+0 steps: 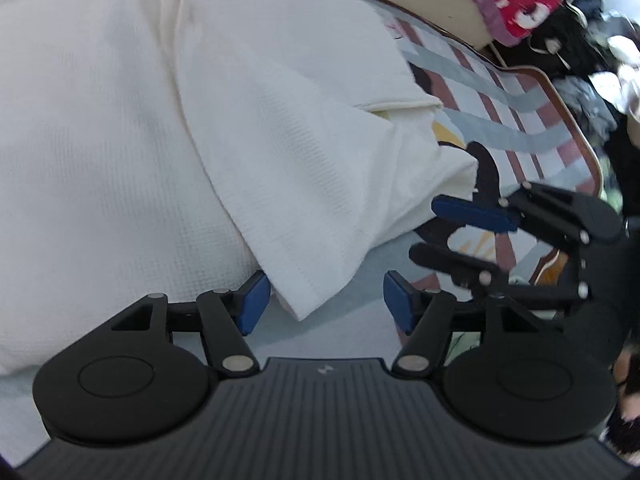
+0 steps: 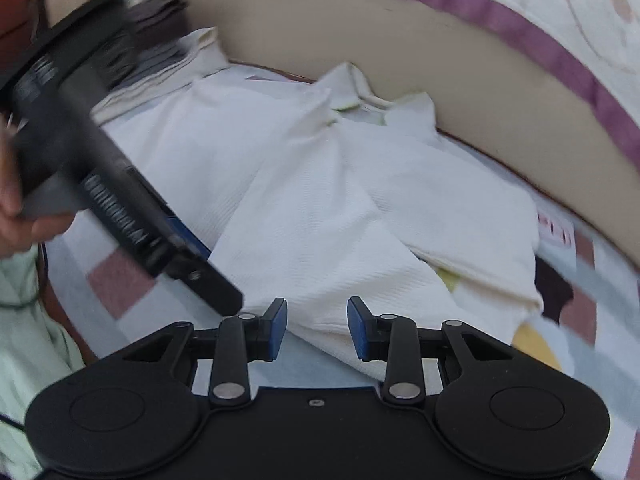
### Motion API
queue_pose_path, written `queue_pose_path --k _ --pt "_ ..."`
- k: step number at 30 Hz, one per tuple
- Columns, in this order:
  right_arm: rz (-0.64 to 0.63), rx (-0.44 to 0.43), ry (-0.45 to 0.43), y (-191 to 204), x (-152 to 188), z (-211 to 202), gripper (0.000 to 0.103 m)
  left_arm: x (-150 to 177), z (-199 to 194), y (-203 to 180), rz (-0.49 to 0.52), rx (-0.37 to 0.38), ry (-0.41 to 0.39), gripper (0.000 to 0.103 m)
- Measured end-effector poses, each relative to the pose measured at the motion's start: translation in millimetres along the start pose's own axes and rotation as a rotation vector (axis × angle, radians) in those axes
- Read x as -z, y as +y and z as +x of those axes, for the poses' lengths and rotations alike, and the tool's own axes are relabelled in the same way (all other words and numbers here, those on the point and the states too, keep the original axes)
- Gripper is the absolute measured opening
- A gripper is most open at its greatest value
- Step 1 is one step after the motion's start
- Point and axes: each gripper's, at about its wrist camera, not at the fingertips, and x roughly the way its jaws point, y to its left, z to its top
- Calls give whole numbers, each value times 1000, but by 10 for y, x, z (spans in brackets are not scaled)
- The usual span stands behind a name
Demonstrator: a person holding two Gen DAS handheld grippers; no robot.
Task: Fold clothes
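Note:
A white waffle-knit garment point(image 1: 168, 152) lies spread on a checked mat point(image 1: 520, 92). In the left wrist view my left gripper point(image 1: 326, 306) is open, and a loose corner of the garment point(image 1: 304, 300) hangs between its blue pads without being pressed. To its right, my right gripper point(image 1: 426, 228) has its fingertips at the garment's edge. In the right wrist view the right gripper point(image 2: 318, 328) is open over the garment's point(image 2: 320, 208) near hem. A black finger point(image 2: 208, 284) of my left gripper crosses the left side, and a hand point(image 2: 16, 216) holds that tool.
A beige bed side point(image 2: 460, 92) with a purple-trimmed blanket point(image 2: 520, 28) curves behind the mat. A stack of folded clothes point(image 2: 160, 44) sits at the far left in the right wrist view. Dark clutter point(image 1: 580, 52) is piled beyond the mat's right edge. Pale green cloth point(image 2: 24, 320) is at the near left.

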Motion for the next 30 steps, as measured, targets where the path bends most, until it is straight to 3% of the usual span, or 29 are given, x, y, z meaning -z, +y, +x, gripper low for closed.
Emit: queue_pose_path --k 2,3,4,10,15,18,19,20,21,23,26,28,30 --pt "-36 -31 2 49 29 12 38 -14 41 14 -11 -1 -11 54" --pt "-62 -48 4 81 48 21 38 -19 43 19 -13 -4 -25 31" --pt "-90 -53 2 125 60 40 39 -20 29 26 -15 -10 -43 14" --pt "-234 -1 -22 448 -7 205 48 -85 6 42 -80 27 -111 5" --pt "-363 79 -62 612 2 267 54 -263 -202 -57 -73 103 -177 4" --pt "-276 139 -98 465 -138 358 51 -362 -329 -111 -50 87 -219 3" --pt "-192 123 -127 335 -232 370 45 -418 -360 -124 -36 83 -221 3" --pt "-116 97 -163 200 -323 373 22 -507 -391 -139 -17 78 -229 3" --pt "-48 83 -195 62 -412 379 7 -616 -419 -161 5 70 -244 3" --pt "63 114 -260 -233 -569 388 5 -900 -490 -225 69 69 -301 3" --pt "178 178 -307 -689 -775 431 4 -1215 -641 -275 109 22 -379 14" --pt "225 213 -326 -984 -874 481 4 -1247 -781 -216 106 -15 -431 38" --pt "286 242 -330 -1272 -882 566 4 -1166 -920 -56 92 -69 -505 41"
